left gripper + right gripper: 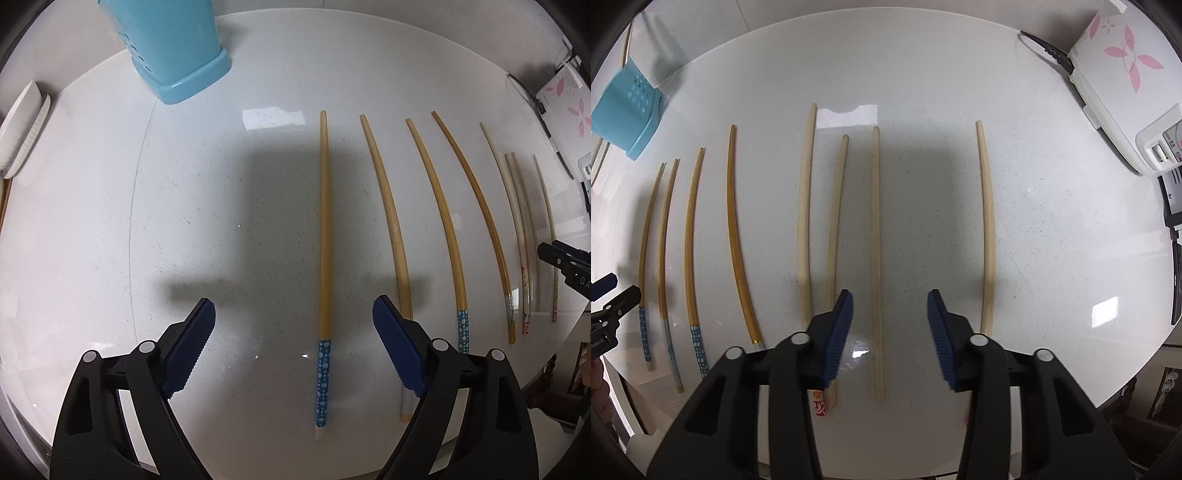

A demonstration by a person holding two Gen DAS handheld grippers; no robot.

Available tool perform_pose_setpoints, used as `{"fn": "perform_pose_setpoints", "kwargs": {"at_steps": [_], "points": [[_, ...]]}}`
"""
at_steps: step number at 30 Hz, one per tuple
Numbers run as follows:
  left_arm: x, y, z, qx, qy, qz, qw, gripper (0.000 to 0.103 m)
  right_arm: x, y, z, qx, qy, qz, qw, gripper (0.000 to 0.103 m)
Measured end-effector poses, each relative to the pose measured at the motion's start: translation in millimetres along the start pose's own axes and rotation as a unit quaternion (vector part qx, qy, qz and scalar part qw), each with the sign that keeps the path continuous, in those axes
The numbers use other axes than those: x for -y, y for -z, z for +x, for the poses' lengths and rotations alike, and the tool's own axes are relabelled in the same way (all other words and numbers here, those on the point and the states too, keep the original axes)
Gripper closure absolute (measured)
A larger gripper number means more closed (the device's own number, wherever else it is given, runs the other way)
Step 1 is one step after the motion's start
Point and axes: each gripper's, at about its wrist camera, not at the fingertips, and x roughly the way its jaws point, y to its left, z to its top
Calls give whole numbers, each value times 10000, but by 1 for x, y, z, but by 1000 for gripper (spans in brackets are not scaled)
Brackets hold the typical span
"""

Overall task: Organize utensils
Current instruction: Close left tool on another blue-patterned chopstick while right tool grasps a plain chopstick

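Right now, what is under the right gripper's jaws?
One pale chopstick lies on the white counter between the open jaws of the right gripper, untouched. The left jaw covers the lower ends of two more chopsticks; only a red-patterned tip shows below it.

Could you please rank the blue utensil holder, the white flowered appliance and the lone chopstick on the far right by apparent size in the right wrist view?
1. white flowered appliance
2. blue utensil holder
3. lone chopstick, longest but thinnest

Fisheye distortion makes the order unsure.
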Motion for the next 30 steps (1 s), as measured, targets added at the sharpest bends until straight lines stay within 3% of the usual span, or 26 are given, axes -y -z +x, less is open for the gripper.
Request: {"fn": "perform_pose_setpoints", "kwargs": {"at_steps": [7, 12, 14, 19, 24, 26, 28, 30], "points": [[11, -5, 2, -145, -177, 108, 9997, 22, -7, -11, 2, -127, -14, -45, 9999, 67], [12, -6, 8, -327, -183, 24, 9993, 30, -7, -19, 9, -299, -39, -32, 9995, 78], [13, -5, 11, -478, -151, -2, 9987, 40, -7, -21, 12, -354, -48, -8, 9994, 78], [12, -3, 14, -601, -143, -4, 9981, 46, -2, -23, 16, -407, -32, 62, 9991, 87], [11, -5, 11, -671, -150, 0, 9976, 65, 4, -27, 21, -469, -76, 84, 9988, 88], [12, -5, 10, -732, -159, -4, 9972, 84, 6, -26, 24, -472, -64, 81, 9988, 89], [12, -5, 6, -812, -175, -61, 9965, 96, 4, -27, 24, -506, -63, 72, 9987, 99], [12, -5, 3, -850, -102, -159, 9962, 96, 1, -24, 22, -504, -38, 66, 9987, 99]]}}
